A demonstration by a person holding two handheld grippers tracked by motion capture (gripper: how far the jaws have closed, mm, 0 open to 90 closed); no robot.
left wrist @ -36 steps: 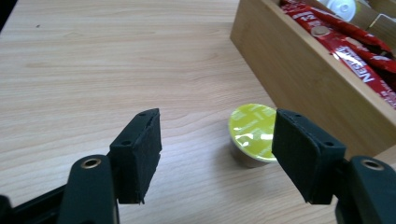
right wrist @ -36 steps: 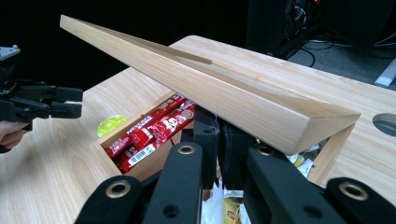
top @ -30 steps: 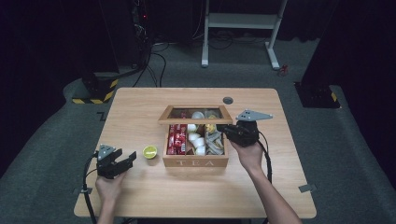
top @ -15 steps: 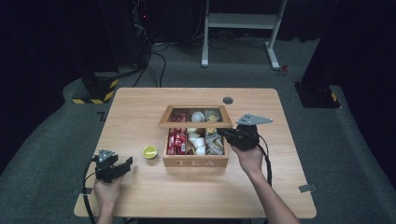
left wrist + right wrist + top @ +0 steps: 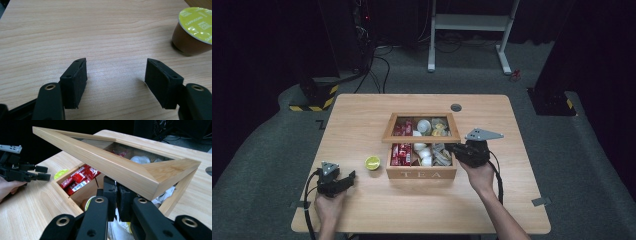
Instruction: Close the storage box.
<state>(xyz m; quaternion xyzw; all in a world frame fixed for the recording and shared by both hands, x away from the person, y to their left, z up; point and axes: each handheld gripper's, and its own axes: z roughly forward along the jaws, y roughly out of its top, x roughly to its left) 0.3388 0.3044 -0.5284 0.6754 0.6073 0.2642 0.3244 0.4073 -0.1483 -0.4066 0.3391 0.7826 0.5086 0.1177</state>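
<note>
My right gripper (image 5: pixel 117 202) pinches the "TEA" box's (image 5: pixel 422 174) lid (image 5: pixel 120 167); my left gripper (image 5: pixel 116 75) gapes beside the "CAPPUCCINO" capsule (image 5: pixel 193 31).

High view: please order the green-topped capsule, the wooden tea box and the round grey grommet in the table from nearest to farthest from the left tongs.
From the left tongs:
1. The green-topped capsule, on the bare table just ahead of them, to the right.
2. The wooden tea box, farther right, mid-table, lid raised.
3. The grey grommet, near the far edge, beyond the box.
</note>
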